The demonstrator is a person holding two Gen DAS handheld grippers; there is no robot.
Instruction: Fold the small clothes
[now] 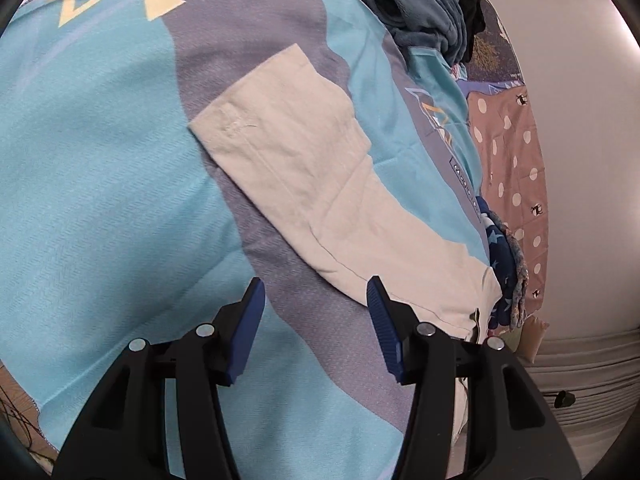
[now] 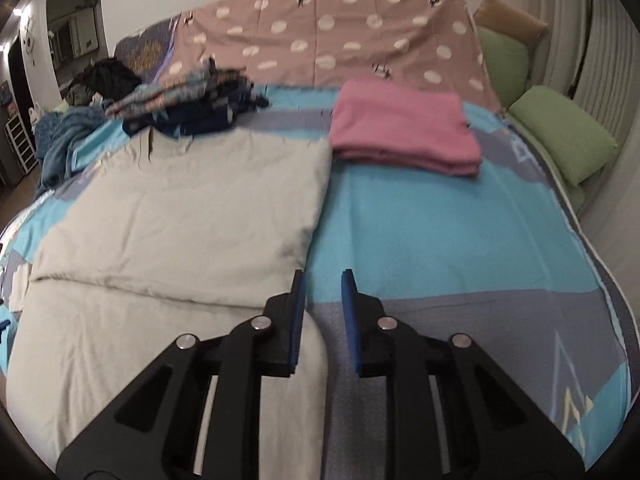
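Observation:
A beige garment [image 2: 188, 208] lies spread on the bed, with one part folded over itself. Its sleeve shows in the left wrist view [image 1: 304, 168], flat on the sheet. My left gripper [image 1: 316, 292] is open and empty, with its right finger at the sleeve's near edge. My right gripper [image 2: 322, 280] is open by a narrow gap, empty, just above the garment's right edge. A folded pink garment [image 2: 404, 132] lies beyond it on the sheet.
The bed has a blue and grey patterned sheet [image 2: 440, 224]. A pile of dark clothes [image 2: 192, 100] sits at the back left, also in the left wrist view [image 1: 420, 4]. Green pillows [image 2: 560, 136] line the right edge. A polka-dot cloth [image 2: 340, 36] covers the back.

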